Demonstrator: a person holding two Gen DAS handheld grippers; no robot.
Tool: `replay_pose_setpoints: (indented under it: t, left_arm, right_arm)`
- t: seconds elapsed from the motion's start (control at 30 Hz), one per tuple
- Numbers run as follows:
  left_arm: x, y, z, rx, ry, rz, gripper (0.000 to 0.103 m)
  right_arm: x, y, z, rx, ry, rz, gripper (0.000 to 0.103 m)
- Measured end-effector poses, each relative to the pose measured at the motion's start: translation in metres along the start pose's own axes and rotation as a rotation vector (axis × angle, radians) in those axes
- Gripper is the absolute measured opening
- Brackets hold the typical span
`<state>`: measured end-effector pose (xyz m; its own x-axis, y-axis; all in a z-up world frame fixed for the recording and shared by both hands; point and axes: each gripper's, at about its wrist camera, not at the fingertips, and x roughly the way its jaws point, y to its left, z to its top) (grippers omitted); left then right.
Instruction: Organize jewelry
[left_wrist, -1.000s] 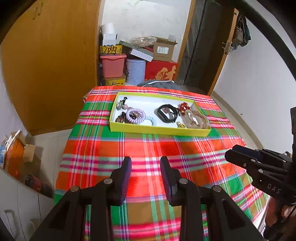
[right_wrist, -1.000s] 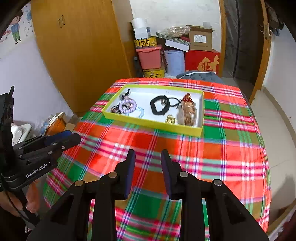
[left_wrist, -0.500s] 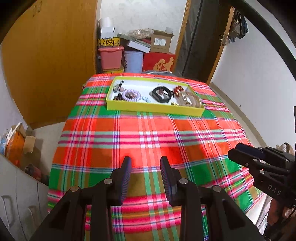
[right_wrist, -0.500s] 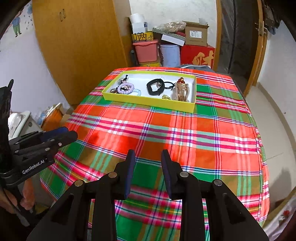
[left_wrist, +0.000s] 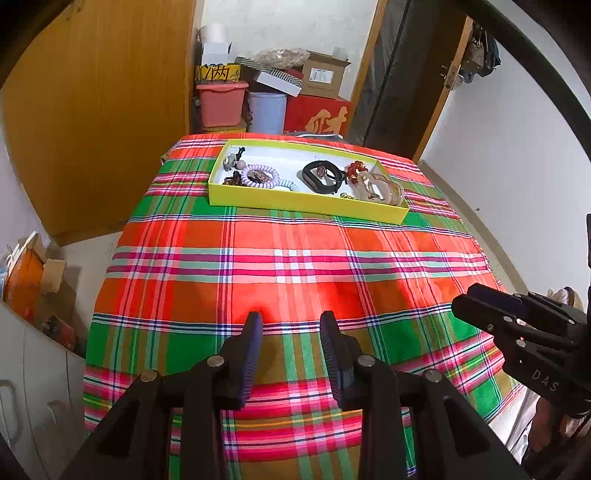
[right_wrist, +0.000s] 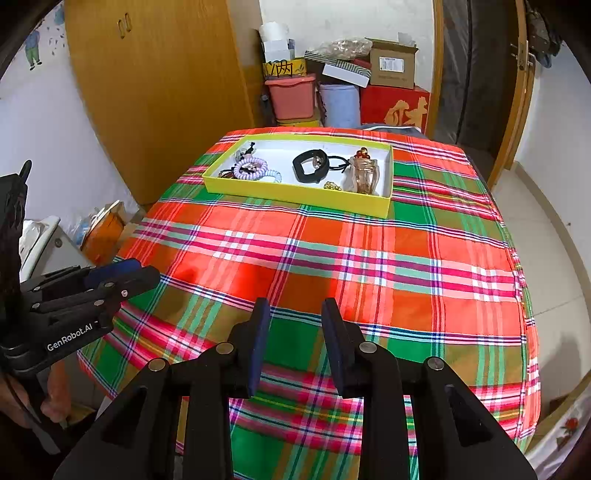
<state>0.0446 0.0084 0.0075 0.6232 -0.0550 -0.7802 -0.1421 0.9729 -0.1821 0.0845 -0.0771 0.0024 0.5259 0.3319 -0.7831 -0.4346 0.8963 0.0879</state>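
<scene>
Both grippers empty with fingers parted, left gripper (left_wrist: 290, 328) and right gripper (right_wrist: 295, 317) held over the near plaid tablecloth (right_wrist: 332, 258), well apart from the yellow tray (left_wrist: 306, 206) of jewelry; approach low, target one piece.

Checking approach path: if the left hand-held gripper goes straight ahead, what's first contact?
Probably the bare plaid tablecloth; beyond it, the yellow tray front wall. The left hand-held gripper is open, empty. Depth unclear.

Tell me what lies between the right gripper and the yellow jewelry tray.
Only bare plaid tablecloth separates the right gripper from the yellow jewelry tray, per the right wrist view.
</scene>
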Motion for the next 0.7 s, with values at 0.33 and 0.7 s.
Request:
replay_pose_setpoints:
  t: [0.33,0.7]
  left_arm:
    - [0.0035,-0.0004,-0.0006,0.005,0.008,0.008,0.032]
    - [0.0048,-0.0007,-0.0027,0.005,0.015,0.008,0.032]
  right_arm:
    - [0.0006,-0.0001,0.0018,-0.003,0.001,0.000,0.030]
    - [0.0027,0.0010,0.0013,-0.003,0.008,-0.001,0.030]
